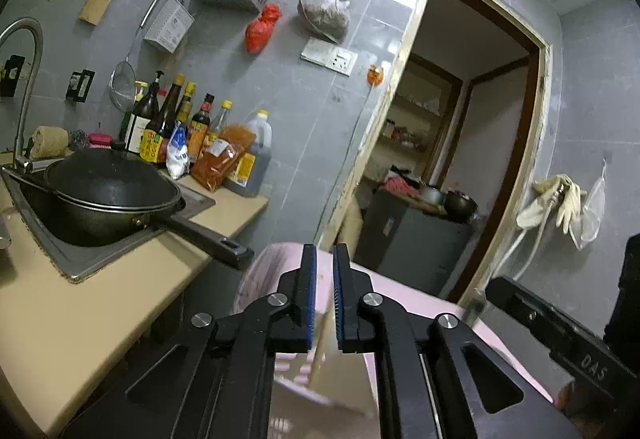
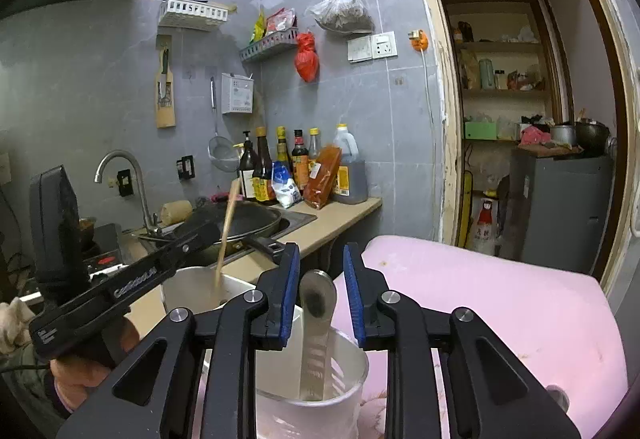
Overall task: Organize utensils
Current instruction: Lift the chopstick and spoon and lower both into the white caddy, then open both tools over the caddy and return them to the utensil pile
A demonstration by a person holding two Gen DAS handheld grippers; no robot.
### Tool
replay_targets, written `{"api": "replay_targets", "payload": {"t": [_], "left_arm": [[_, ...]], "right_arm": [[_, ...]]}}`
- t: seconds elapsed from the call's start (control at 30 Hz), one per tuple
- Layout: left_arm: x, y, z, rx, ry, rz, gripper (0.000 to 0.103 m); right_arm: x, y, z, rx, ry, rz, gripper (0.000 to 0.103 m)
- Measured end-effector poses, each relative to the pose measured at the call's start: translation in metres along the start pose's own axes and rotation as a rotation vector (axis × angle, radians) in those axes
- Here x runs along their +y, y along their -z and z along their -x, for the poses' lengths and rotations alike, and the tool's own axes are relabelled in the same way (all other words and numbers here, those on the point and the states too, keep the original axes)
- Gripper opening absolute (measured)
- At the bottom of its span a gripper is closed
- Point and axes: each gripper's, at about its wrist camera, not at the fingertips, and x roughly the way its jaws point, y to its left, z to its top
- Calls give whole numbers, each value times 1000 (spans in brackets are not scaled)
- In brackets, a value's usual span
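Note:
In the right wrist view, my right gripper (image 2: 321, 281) is open above a white cup (image 2: 340, 395). A metal spoon (image 2: 317, 327) stands in that cup, its bowl up between the jaws, touching neither pad. A second white cup (image 2: 188, 289) stands to the left with a wooden chopstick (image 2: 226, 235) leaning in it. My left gripper's body (image 2: 120, 283) reaches over that cup. In the left wrist view, my left gripper (image 1: 325, 279) has its pads nearly together with a thin pale blurred thing (image 1: 322, 339) between them, above a white cup rim (image 1: 320, 395).
Both cups stand on a pink surface (image 2: 480, 299). A beige counter (image 1: 80, 319) at left holds a sink with a black wok (image 1: 108, 195), its handle (image 1: 208, 239) jutting toward me, and several sauce bottles (image 1: 176, 127). A doorway (image 2: 520, 99) opens at right.

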Motion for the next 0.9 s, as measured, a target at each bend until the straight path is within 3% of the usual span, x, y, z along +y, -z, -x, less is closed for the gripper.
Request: {"api": "replay_targets", "payload": {"t": [0.1,0.17,0.3,0.37,0.43,0.57,0.63,0.67,0.9], "left_arm": [[-3,0,7,21,20,6,22],[-8,-1,12,31,35,13,38],[-30,-6,23,52,26,-38,48],[-43,-6,29,49,29,-67,64],[-56,-5,33,42,32,-96,74],[-87,0,42,28,51,-150,94],[-98,3,43,25,65,-158,98],[-106,6,44,28,79,-163,98],[-152,28,35,105,177,-224,99]], "right_arm": [[0,0,5,-9,-7,-9,29],[-1,-1,10,-17,0,-13,31],[-8,-5,29,-52,36,-26,51],[-14,-5,40,-68,63,-35,55],[-20,-6,53,-84,96,-38,73],[-36,-6,85,-126,168,-40,87],[-44,-5,104,-144,215,-36,101],[-49,-5,113,-152,235,-34,103],[-83,6,168,-145,376,-46,103]]}}
